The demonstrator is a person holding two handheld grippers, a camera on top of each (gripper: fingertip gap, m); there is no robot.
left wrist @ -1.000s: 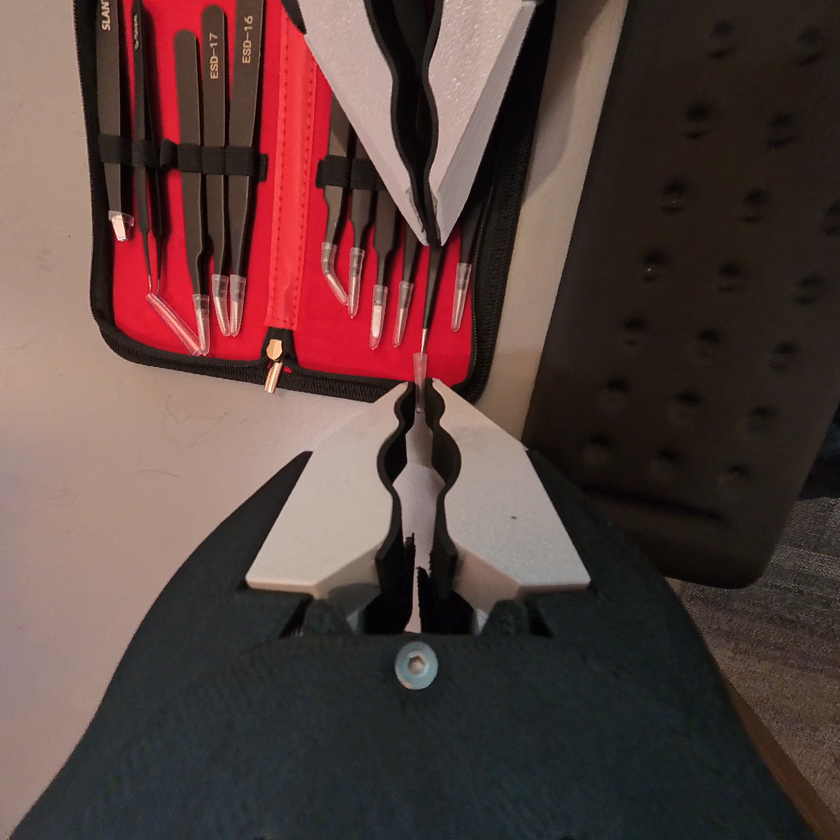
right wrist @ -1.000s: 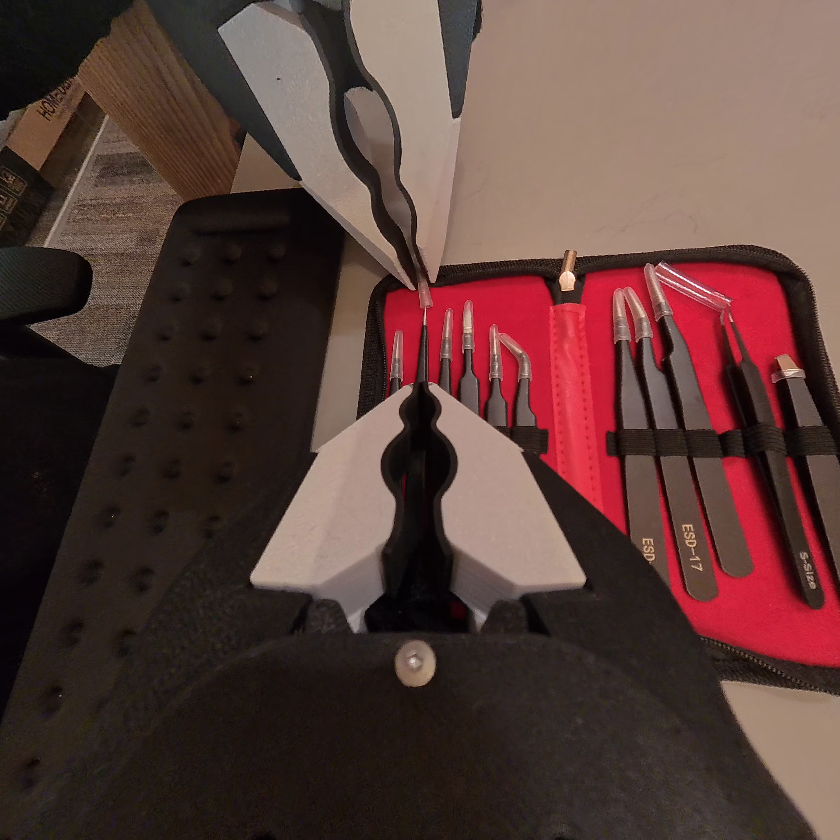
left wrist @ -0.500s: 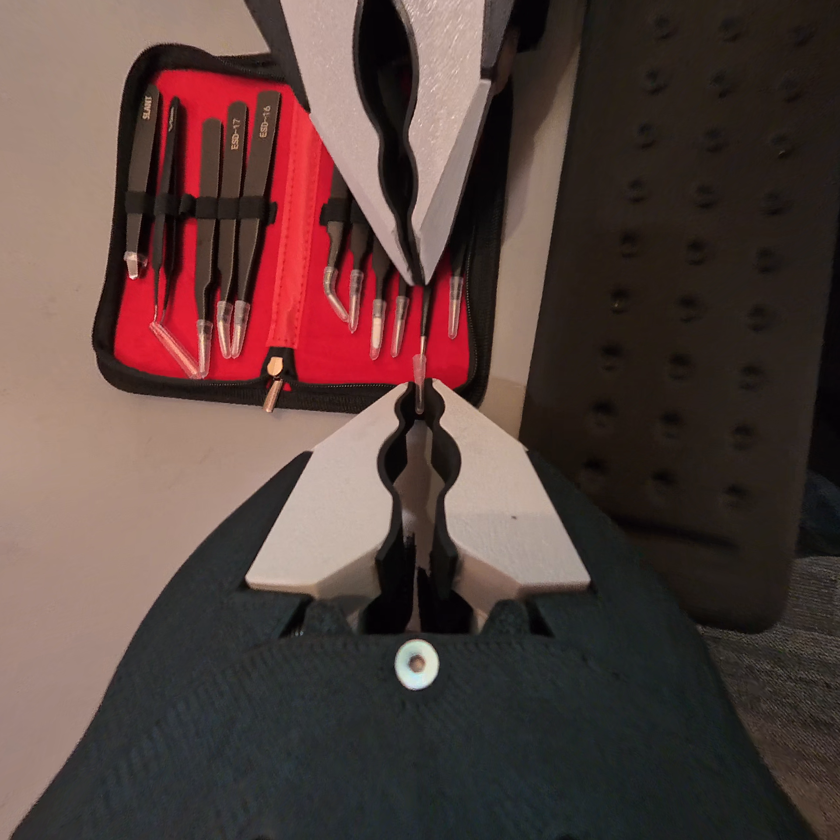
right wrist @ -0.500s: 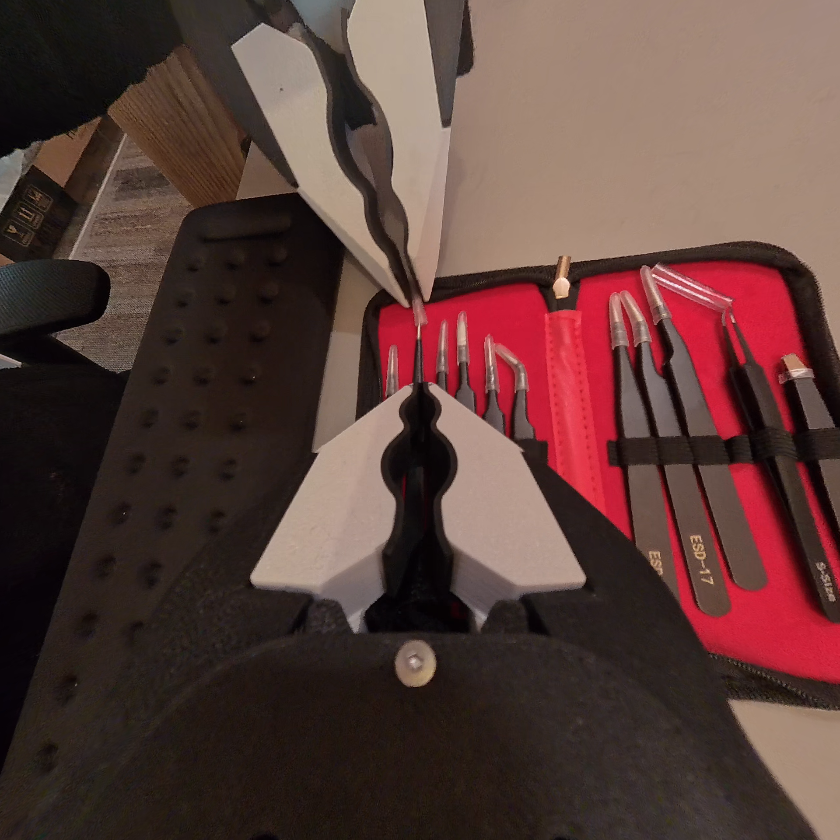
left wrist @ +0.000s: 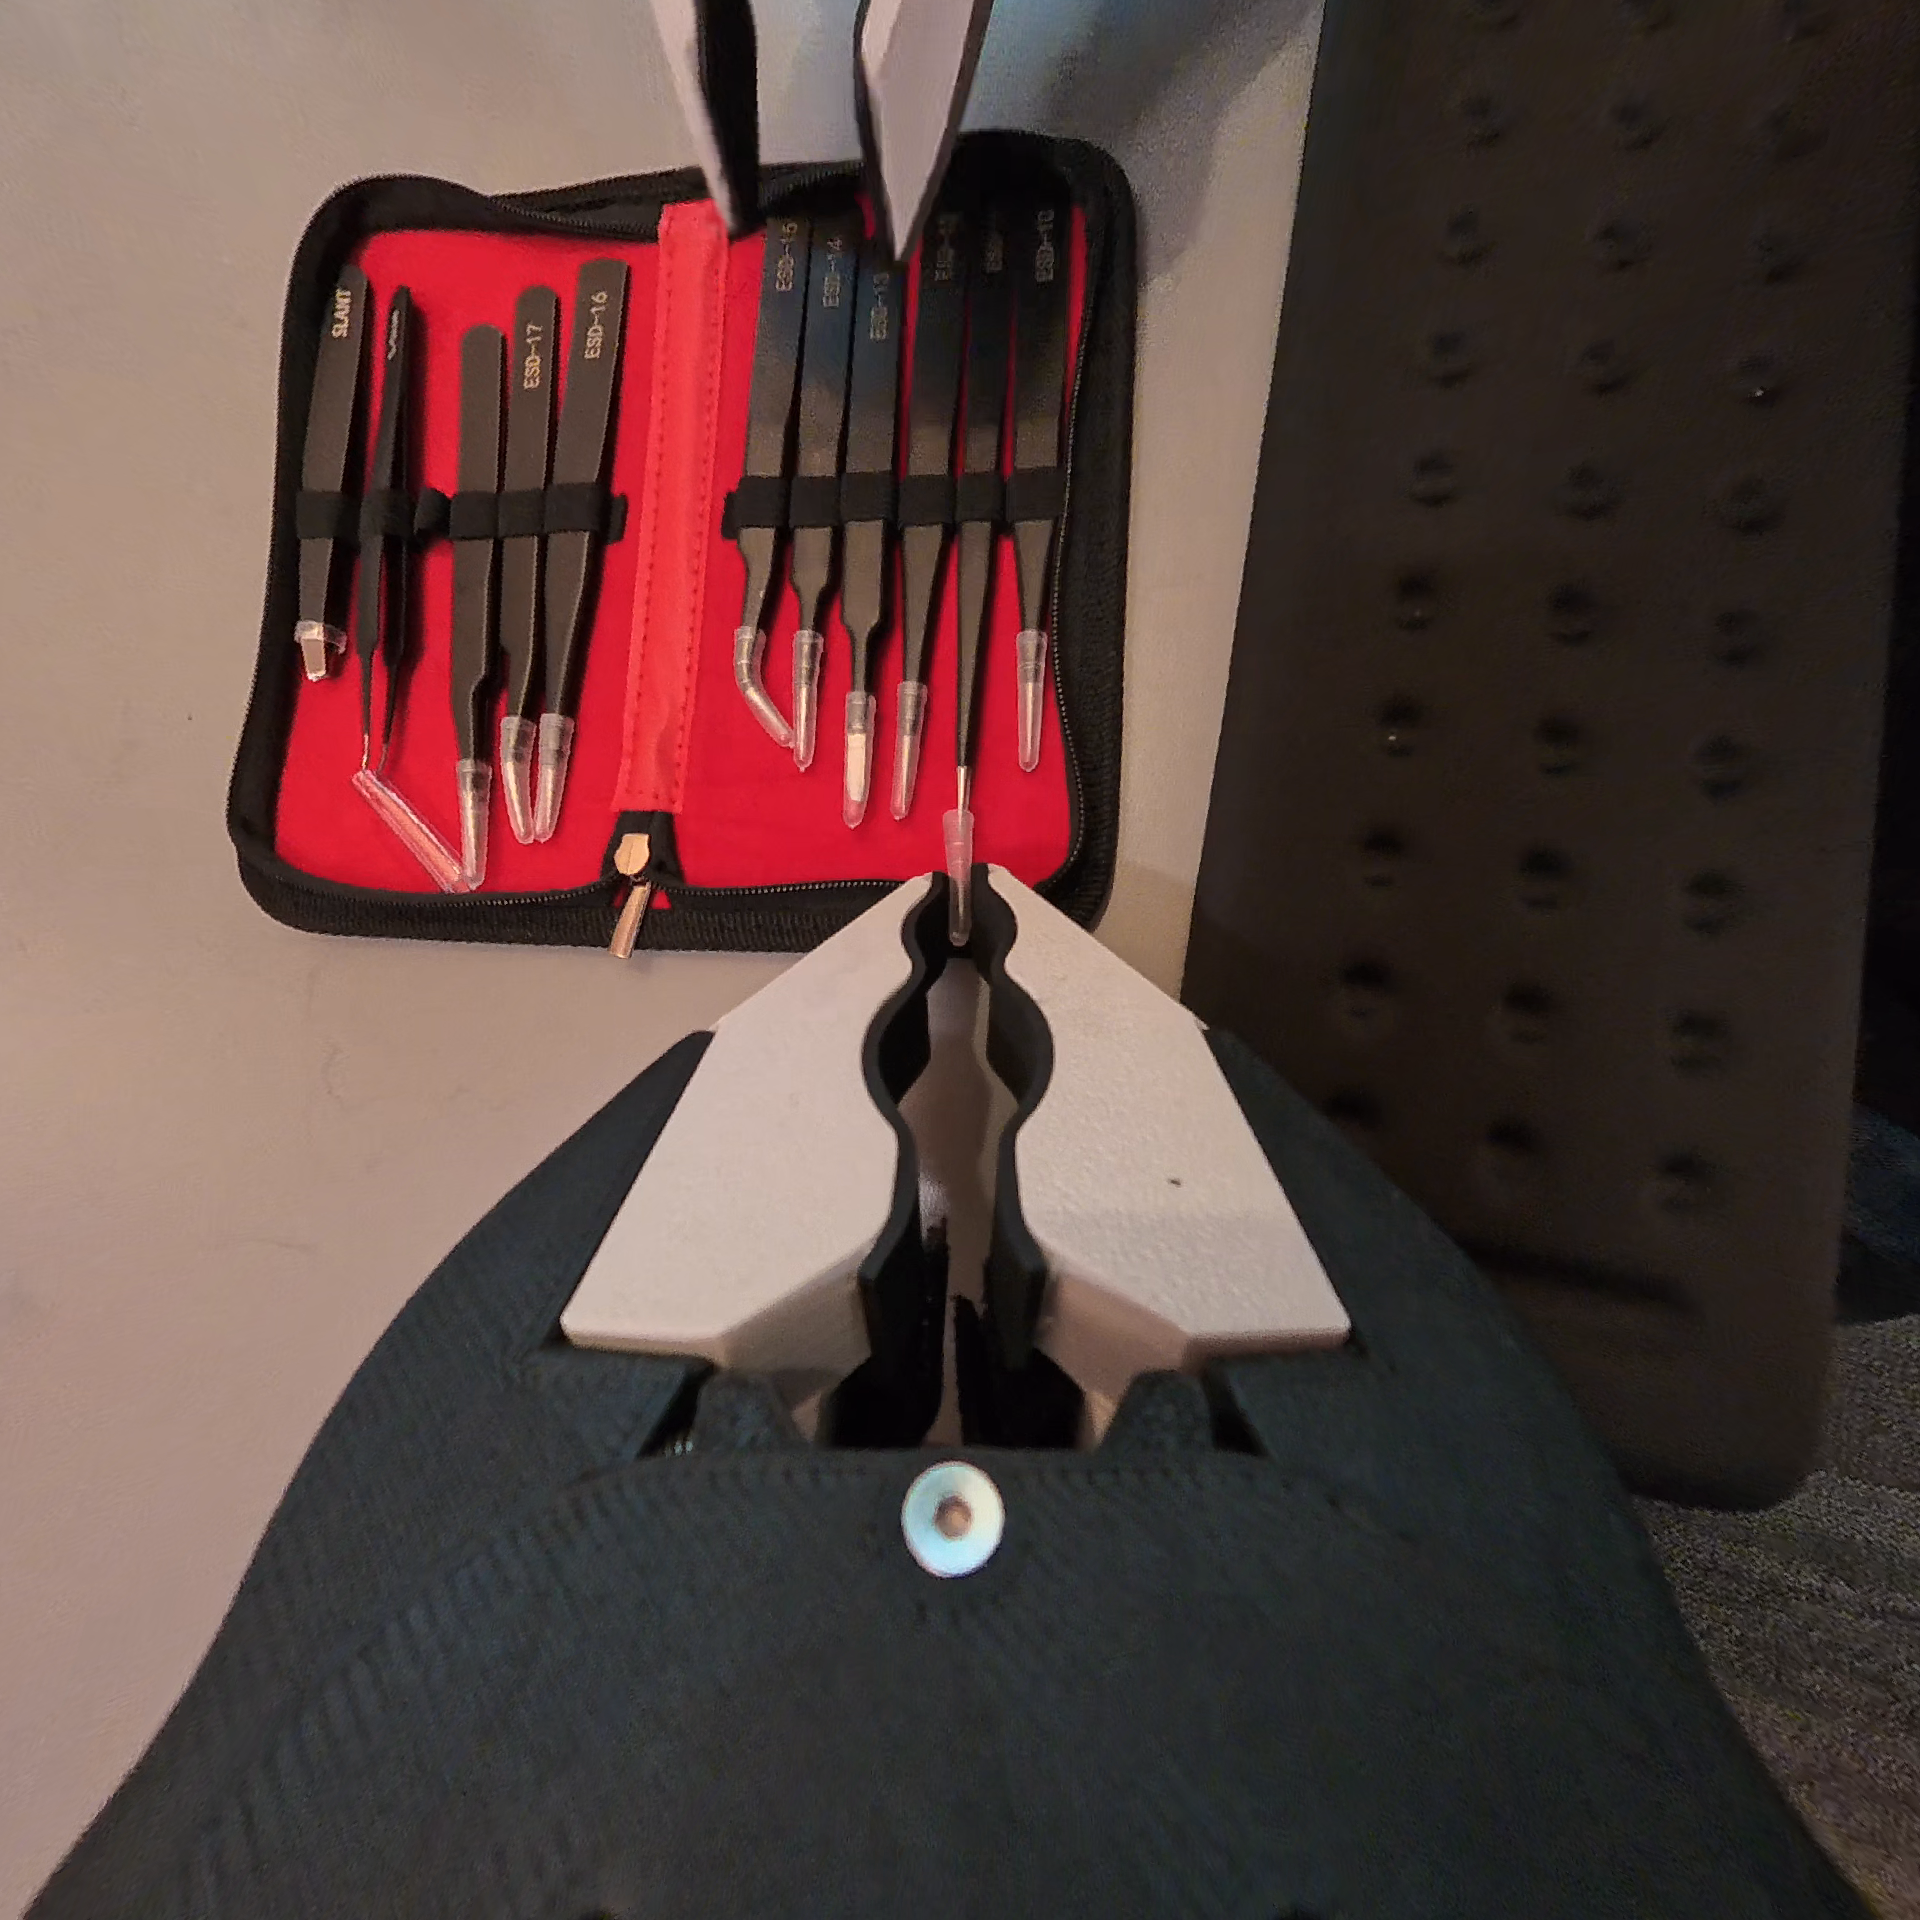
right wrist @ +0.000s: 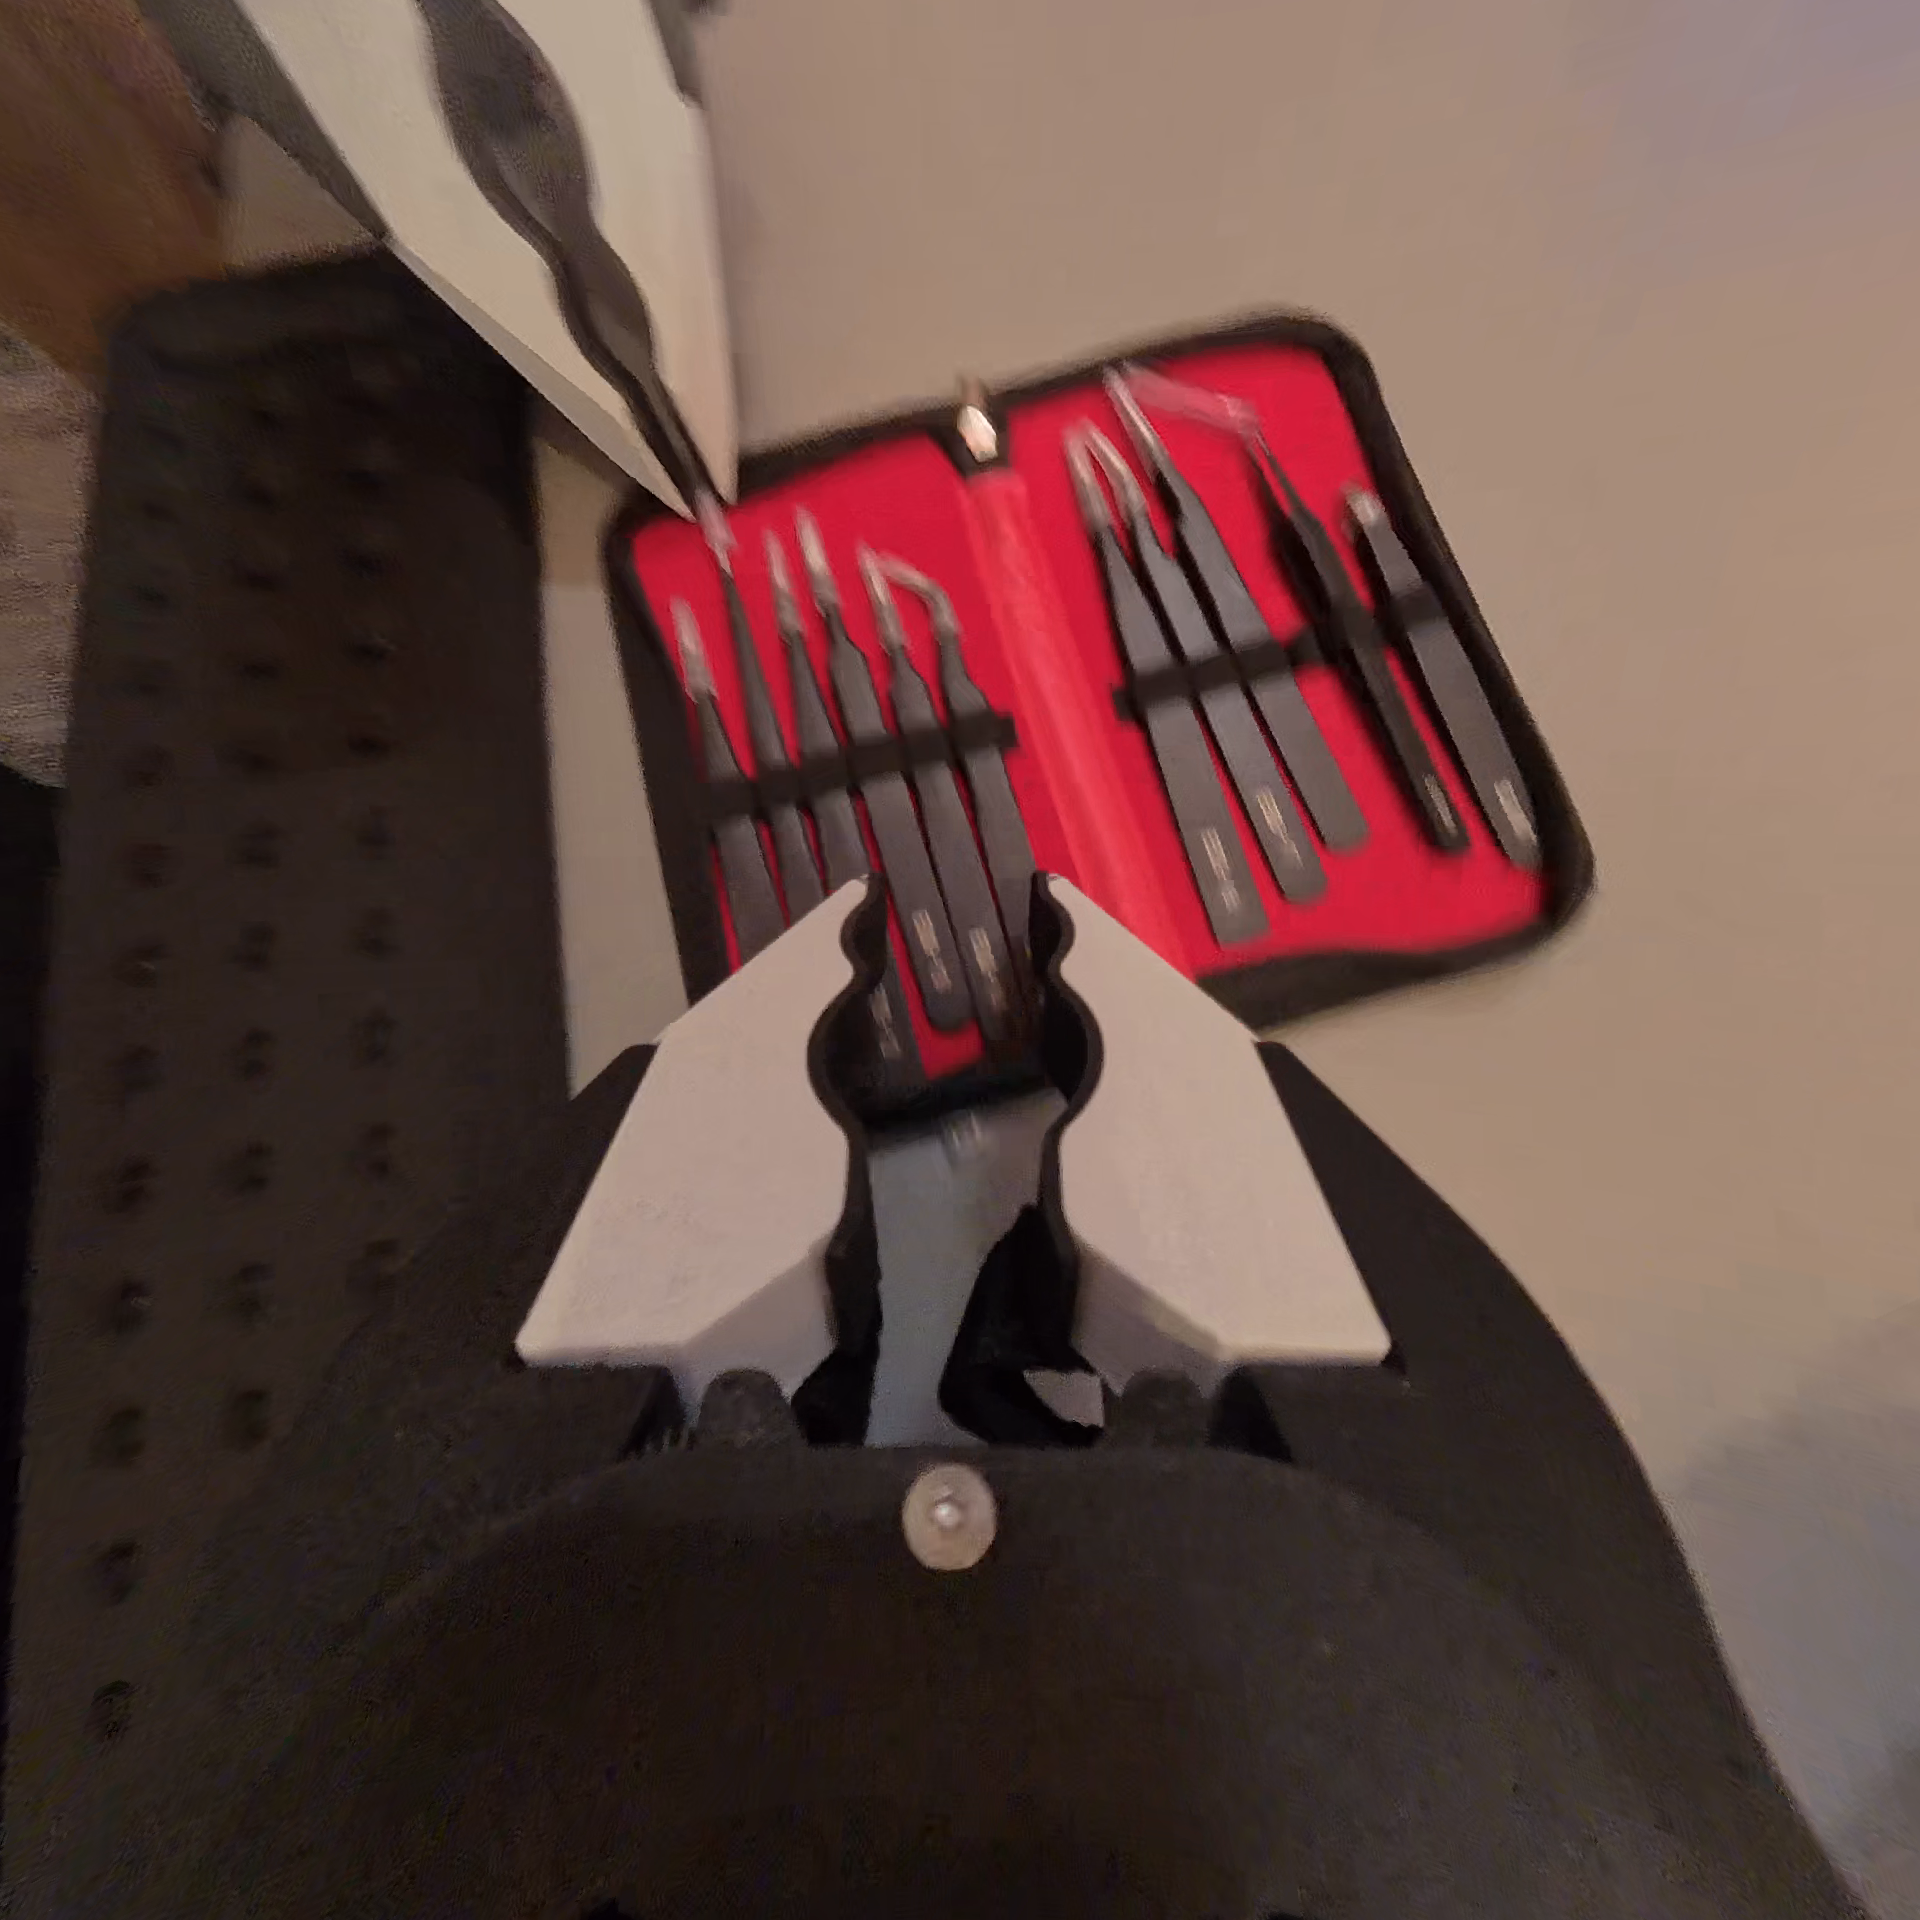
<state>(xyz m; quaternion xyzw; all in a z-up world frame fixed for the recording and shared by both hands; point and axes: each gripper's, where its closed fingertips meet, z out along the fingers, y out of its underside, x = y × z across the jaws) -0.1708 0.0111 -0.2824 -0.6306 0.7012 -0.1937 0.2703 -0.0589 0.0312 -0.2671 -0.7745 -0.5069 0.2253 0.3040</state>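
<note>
An open zip case (left wrist: 268, 623) with red lining lies on the beige table and holds several black tweezers under elastic bands. My left gripper (left wrist: 956, 896) is shut on a clear plastic tip cap (left wrist: 957, 847) at the point of a thin tweezer (left wrist: 977, 582), second from the right. A short length of bare metal tip shows above the cap. My right gripper (right wrist: 951, 909) is open and empty over the handle ends of the right-hand tweezers. It shows at the top of the left wrist view (left wrist: 821, 223). The left gripper (right wrist: 707, 504) shows at the case's far edge in the blurred right wrist view.
A black dimpled pad (left wrist: 1558, 727) lies along the case's side, also in the right wrist view (right wrist: 291, 831). A loose clear sleeve (left wrist: 405, 821) lies in the case's other half. Bare beige tabletop (left wrist: 208, 1143) lies beside the case. Grey carpet (left wrist: 1818, 1610) shows past the pad. The tips of one gripper are about 12 cm away from the tips of the other.
My right gripper has opened, let go of the thin tweezer's handle and pulled back from the case. My left gripper stays shut on the cap and has drawn back slightly.
</note>
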